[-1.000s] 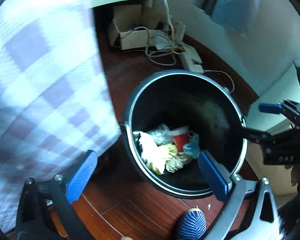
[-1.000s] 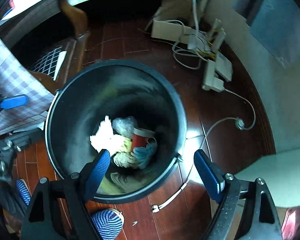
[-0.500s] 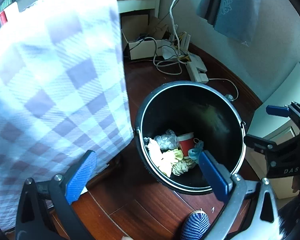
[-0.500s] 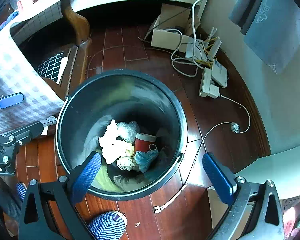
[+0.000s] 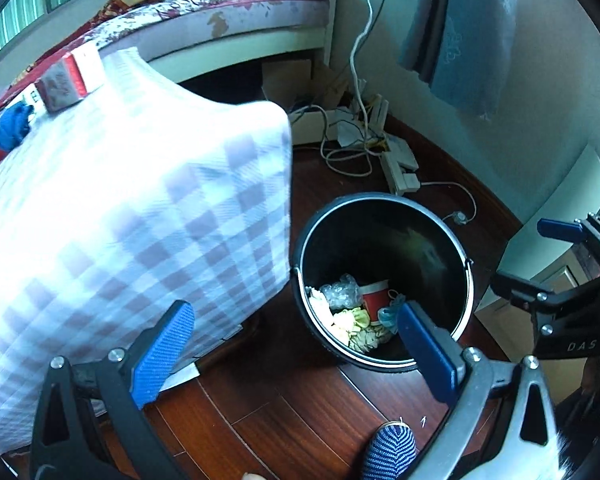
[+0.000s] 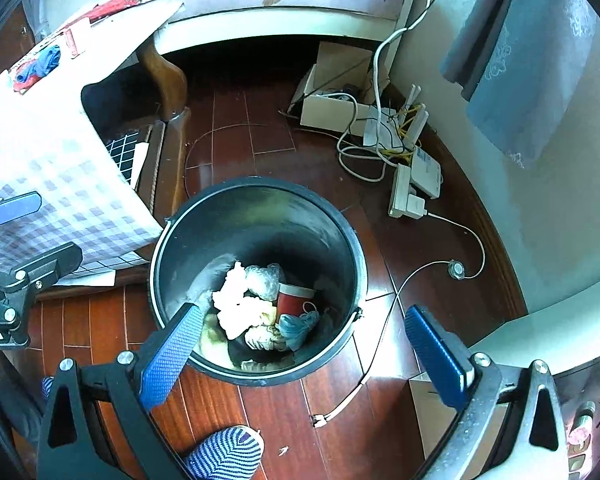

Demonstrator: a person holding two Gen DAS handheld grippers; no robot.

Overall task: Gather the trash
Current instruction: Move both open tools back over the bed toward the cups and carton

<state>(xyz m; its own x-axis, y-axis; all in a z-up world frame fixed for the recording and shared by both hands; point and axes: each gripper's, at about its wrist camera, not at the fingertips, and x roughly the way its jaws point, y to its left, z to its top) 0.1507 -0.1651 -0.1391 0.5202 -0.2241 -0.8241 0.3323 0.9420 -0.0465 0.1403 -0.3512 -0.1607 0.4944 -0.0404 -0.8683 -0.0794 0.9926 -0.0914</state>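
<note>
Below your two tools, black trash bin (image 6: pixel 260 216) on the wooden floor (image 6: pixel 236 148) beside the checkered-cloth counter (image 5: pixel 120 208), red cup (image 6: pixel 294 300) and crumpled tissues (image 6: pixel 232 300) at its bottom, your left tool (image 5: pixel 292 344) spread wide and empty, your right tool (image 6: pixel 304 348) likewise wide and empty above the rim, striped slipper (image 6: pixel 224 454) near the bin.

Both wrist cameras looked steeply down from well above at the round black plastic bin (image 5: pixel 382 280) (image 6: pixel 256 276) on the dark red wooden floor (image 5: pixel 300 412) (image 6: pixel 236 148), the left view from nearer the checked tablecloth (image 5: pixel 120 220).
</note>
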